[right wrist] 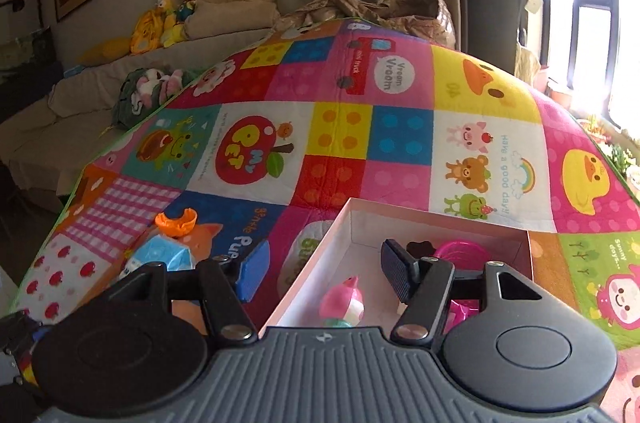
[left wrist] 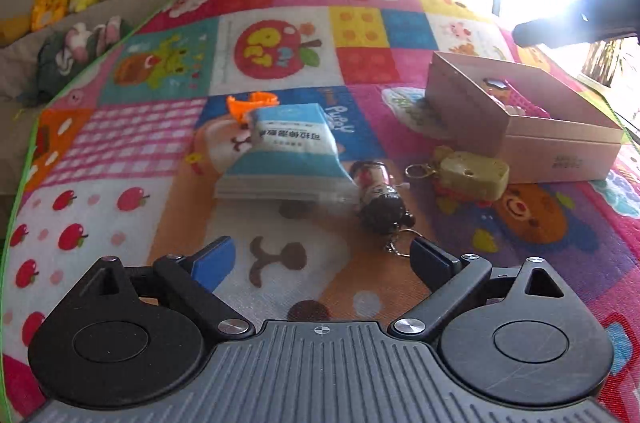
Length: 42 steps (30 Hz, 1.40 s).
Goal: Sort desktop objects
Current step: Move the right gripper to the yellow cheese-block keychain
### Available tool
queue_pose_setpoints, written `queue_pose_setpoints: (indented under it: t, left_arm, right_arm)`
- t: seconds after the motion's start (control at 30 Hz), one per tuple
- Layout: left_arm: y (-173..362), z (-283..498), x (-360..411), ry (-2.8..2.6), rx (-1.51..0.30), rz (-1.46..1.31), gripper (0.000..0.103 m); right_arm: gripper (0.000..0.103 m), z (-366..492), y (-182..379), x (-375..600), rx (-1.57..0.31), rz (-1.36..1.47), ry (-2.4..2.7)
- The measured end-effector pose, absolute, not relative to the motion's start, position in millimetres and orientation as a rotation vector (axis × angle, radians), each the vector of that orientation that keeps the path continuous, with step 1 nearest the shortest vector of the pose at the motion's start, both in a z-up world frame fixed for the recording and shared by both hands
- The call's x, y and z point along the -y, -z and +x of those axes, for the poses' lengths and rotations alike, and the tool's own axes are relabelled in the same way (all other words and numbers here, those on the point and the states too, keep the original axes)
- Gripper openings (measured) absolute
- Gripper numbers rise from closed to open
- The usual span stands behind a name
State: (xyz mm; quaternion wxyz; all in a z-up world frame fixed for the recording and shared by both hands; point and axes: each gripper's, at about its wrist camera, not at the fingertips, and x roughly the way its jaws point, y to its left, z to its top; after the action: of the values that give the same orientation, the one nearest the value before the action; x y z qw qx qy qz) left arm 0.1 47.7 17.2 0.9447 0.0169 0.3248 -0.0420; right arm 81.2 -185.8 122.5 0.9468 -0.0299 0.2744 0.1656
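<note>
- Left wrist view: left gripper [left wrist: 322, 257] low over the patchwork play mat [left wrist: 280, 23], jaws spread wide, nothing between them, only mat below.
- Just ahead of those jaws, blue-and-white packet [left wrist: 286, 153] flat on the mat, printed side up, with an orange plastic piece [left wrist: 250, 105] touching its far edge.
- Right of the packet, doll keychain [left wrist: 380, 201] lying lengthwise, its key ring [left wrist: 402, 243] just beside the right finger [left wrist: 432, 259] of the left gripper.
- Further right, yellowish block-shaped keychain [left wrist: 472, 173] on the mat, just in front of the cardboard box [left wrist: 560, 147].
- Box open at the top, with a pink thing showing inside; dark bar [left wrist: 576, 19] crossing the glare above it, too washed out to identify.
- Right wrist view: right gripper [right wrist: 324, 273] above the near rim of the cardboard box [right wrist: 436, 217], jaws about half apart and gripping nothing.
- Left finger [right wrist: 252, 273] of that gripper outside the box over the mat, right finger [right wrist: 396, 271] over the box interior.
- Inside the box: pink-and-white toy [right wrist: 344, 301] near the front wall, magenta object [right wrist: 460, 251] towards the back, a small dark piece [right wrist: 420, 247] beside it.
- Outside the box to the left, orange plastic piece [right wrist: 176, 221] and blue-and-white packet [right wrist: 164, 257] on the mat, packet partly hidden by the gripper body.
- Beyond the mat's far edge, sofa [right wrist: 120, 91] with plush toys [right wrist: 168, 19] on it.
</note>
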Motion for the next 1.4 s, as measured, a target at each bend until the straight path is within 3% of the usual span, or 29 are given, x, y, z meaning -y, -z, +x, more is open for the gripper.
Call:
queue_pose_setpoints:
  t: [0.27,0.5,0.53,0.6,0.87,0.9,0.97,1.13,1.23,1.27,1.33,1.37,1.4]
  left_arm:
    - [-10,-1,-62,0.044,-0.674,-0.048,0.1]
    - [-8,-1,-62,0.046,-0.679,-0.049,0.1]
    - [-8,-1,-61,0.046,-0.679,-0.046,0.1]
    - [-8,-1,-61,0.046,-0.68,-0.046,0.1]
    - [-8,0,-58,0.039,-0.684,-0.035,0.1]
    - [-7,0,-57,0.039,-0.684,-0.031,0.1]
    - [-8,0,-56,0.041,-0.683,-0.024,0.1]
    - [-8,-3,-53,0.052,-0.671,-0.009,0.1]
    - [-9,-5,-50,0.064,-0.669,-0.003,0.1]
    - [-9,-6,-50,0.068,-0.666,-0.001,0.1]
    - [-8,-5,-50,0.069,-0.667,0.0,0.1]
    - [-8,-5,-49,0.068,-0.669,0.0,0.1]
    - [-8,-5,-49,0.068,-0.67,0.001,0.1]
  right_arm:
    - [0.057,-5,-61,112,-0.562,-0.394,-0.46]
    - [0.057,25,-28,105,-0.652,-0.271,-0.345]
    - [0.056,29,-26,105,-0.662,-0.25,-0.336]
    - [0.04,34,-25,105,-0.677,-0.216,-0.32]
    - [0.039,-3,-56,140,-0.627,-0.182,-0.372]
    - [0.031,-10,-62,149,-0.619,-0.185,-0.37]
    - [0.001,-22,-75,168,-0.618,-0.208,-0.341]
    - [0.001,-37,-96,214,-0.605,-0.22,-0.236]
    - [0.004,-36,-92,229,-0.627,-0.17,-0.227]
    - [0.011,-35,-88,230,-0.643,-0.16,-0.232]
    - [0.041,-36,-77,227,-0.661,-0.148,-0.242]
    - [0.062,-37,-72,224,-0.655,-0.149,-0.246]
    - [0.068,-38,-66,220,-0.647,-0.155,-0.252]
